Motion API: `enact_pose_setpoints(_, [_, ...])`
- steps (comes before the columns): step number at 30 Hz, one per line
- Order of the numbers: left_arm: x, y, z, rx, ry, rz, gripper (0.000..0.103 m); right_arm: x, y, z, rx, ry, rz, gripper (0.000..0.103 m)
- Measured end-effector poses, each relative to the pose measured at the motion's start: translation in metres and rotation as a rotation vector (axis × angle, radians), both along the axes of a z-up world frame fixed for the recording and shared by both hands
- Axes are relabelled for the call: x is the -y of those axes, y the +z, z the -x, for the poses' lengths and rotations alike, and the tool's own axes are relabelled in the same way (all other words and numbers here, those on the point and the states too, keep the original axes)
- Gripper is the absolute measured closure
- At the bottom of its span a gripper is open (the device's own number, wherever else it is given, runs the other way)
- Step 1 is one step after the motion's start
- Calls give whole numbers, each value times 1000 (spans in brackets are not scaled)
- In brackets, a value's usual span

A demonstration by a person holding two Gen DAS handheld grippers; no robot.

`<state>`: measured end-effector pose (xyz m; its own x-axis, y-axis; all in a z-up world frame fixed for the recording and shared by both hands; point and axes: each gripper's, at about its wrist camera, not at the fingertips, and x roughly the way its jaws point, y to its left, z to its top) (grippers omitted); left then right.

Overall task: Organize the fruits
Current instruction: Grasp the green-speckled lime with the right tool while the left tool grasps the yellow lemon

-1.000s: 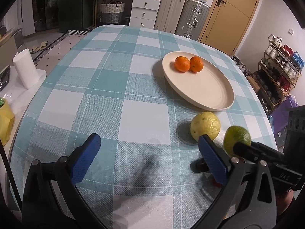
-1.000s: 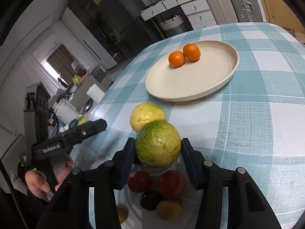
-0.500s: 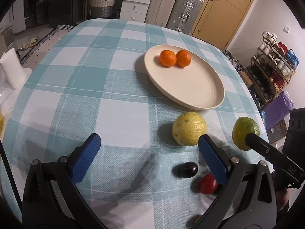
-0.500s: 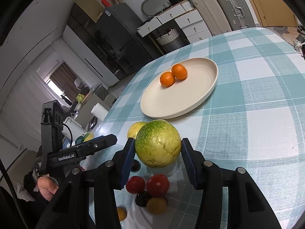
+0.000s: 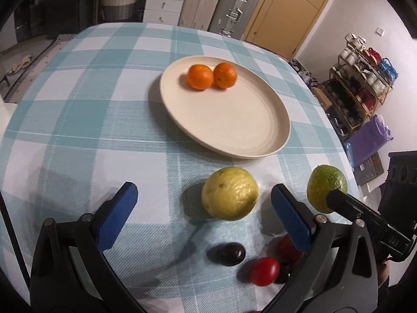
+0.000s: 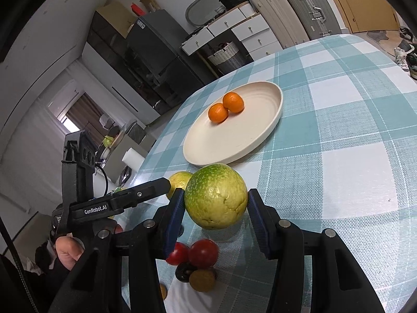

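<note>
My right gripper [image 6: 215, 204] is shut on a green guava [image 6: 215, 196] and holds it above the table; the guava also shows in the left wrist view [image 5: 325, 186]. My left gripper [image 5: 206, 214] is open and empty, with a yellow guava [image 5: 230, 193] on the cloth between its fingers. A cream plate [image 5: 234, 127] holds two oranges [image 5: 200, 76] [image 5: 225, 75]. Small tomatoes [image 5: 264, 271] and a dark fruit [image 5: 230, 253] lie near the front edge, below my right gripper [image 6: 203, 253].
The table has a teal checked cloth [image 5: 86, 120]. Behind it stand suitcases [image 5: 234, 5], white drawers [image 5: 164, 2] and a wooden door [image 5: 286, 13]. A rack of cups [image 5: 365, 73] stands at the right. A white paper roll [image 6: 133, 156] sits off the table's left.
My right gripper has lifted the green guava higher off the table. My left gripper has moved forward toward the yellow guava, so the small tomatoes have come into its view.
</note>
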<state>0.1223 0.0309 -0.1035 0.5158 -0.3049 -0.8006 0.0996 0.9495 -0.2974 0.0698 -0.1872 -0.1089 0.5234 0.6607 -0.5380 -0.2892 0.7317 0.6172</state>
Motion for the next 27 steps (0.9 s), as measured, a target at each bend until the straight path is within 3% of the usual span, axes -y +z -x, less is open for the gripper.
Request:
enact_pose_setpoints(10, [12, -13, -14, -45, -47, 30, 4, 5, 2, 3, -1, -5, -1, 53])
enact_pose_setpoints(12, [14, -15, -15, -48, -53, 30, 8, 5, 2, 3, -4, -5, 2, 53])
enact_pose_setpoints(14, [12, -16, -14, -43, -45, 37, 22, 5, 2, 2, -5, -4, 1, 53])
enact_pose_setpoints(18, [5, -19, -16, -59, -56, 108, 40, 5, 2, 3, -5, -1, 2, 53])
enact_pose_setpoints(20, [7, -18, -15, -56, -86, 123, 56, 5, 2, 2, -7, -1, 4, 53])
enact_pose_setpoints(27, [9, -17, -11, -46, -94, 117, 56, 5, 2, 0, -6, -1, 9, 53])
